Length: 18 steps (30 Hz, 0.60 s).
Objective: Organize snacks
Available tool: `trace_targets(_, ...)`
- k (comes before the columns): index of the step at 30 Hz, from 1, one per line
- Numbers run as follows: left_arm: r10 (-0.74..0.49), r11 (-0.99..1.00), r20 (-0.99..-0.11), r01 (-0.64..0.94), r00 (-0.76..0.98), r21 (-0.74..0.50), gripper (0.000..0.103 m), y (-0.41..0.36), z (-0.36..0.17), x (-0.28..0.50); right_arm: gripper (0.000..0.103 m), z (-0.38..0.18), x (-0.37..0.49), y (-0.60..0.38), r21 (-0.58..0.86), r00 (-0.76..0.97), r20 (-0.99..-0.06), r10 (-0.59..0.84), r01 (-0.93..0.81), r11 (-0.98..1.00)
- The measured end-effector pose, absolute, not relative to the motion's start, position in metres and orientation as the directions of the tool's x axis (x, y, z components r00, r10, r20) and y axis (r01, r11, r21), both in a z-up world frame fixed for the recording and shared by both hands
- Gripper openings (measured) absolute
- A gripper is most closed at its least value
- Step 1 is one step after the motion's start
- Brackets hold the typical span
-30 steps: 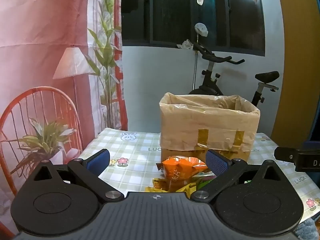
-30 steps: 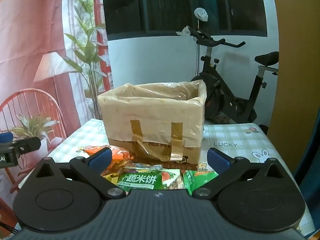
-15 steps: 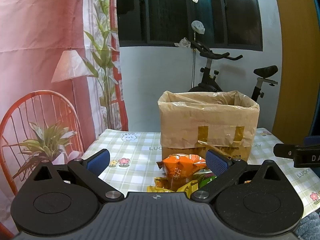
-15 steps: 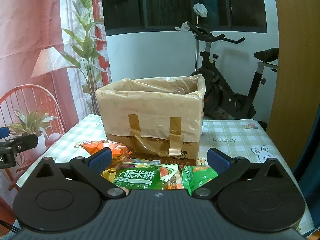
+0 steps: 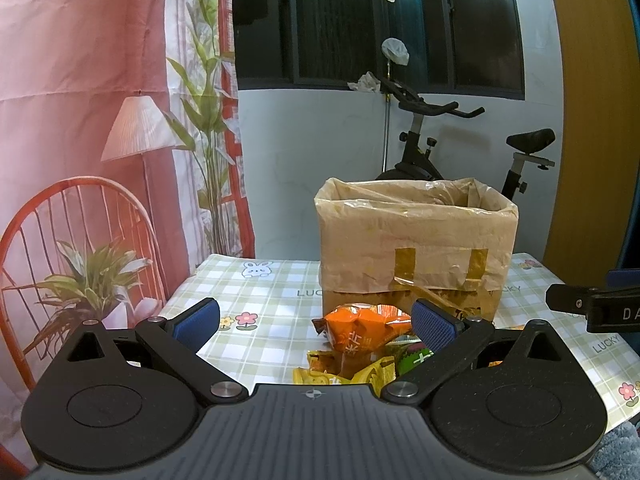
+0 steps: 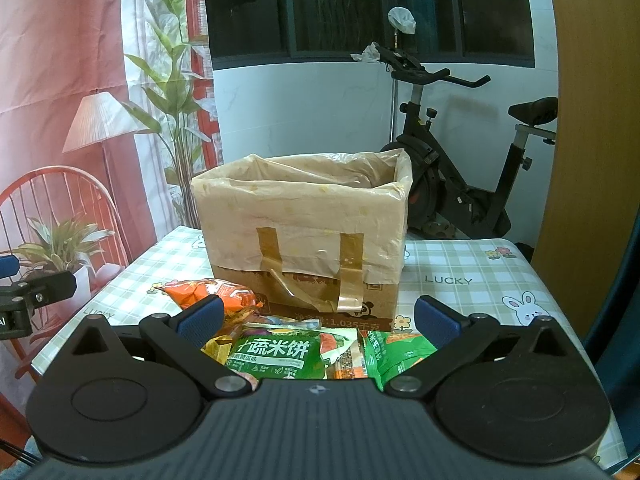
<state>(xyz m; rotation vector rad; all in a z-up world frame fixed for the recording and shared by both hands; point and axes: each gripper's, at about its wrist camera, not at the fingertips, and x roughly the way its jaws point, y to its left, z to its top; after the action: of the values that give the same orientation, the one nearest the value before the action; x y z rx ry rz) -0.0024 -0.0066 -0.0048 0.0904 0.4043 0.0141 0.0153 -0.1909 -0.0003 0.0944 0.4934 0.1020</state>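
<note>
A cardboard box [image 5: 414, 248] lined with a plastic bag stands open on the checked tablecloth [image 5: 264, 292]; it also shows in the right wrist view [image 6: 304, 240]. Snack packets lie in a pile in front of it: an orange packet [image 5: 360, 332], a yellow one [image 5: 340, 376], a green rice-cracker packet [image 6: 280, 354] and another green packet [image 6: 400, 350]. The orange packet also shows in the right wrist view [image 6: 212, 294]. My left gripper [image 5: 316, 320] is open and empty, above the pile. My right gripper [image 6: 318, 316] is open and empty, above the green packets.
An exercise bike [image 6: 452, 184] stands behind the table. A red chair [image 5: 76, 240] and a potted plant [image 5: 88, 280] are at the left. A wooden panel [image 5: 592, 120] is at the right. The table's edges lie close on both sides.
Both grippers have risen and tilted slightly, so the box and snack pile sit a little lower in each view. Both stay open. Nothing on the table has moved.
</note>
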Motion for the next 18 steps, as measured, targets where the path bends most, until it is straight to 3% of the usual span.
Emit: trace_targets(18, 0.029, 0.996, -0.400, 0.006, 0.916, 0.084, 0.103, -0.0073, -0.0062, -0.0020, 0.103, -0.0005, 0.0150, -0.1909, 0.115, 0.875, -0.468, 0.121, -0.076, 0.990)
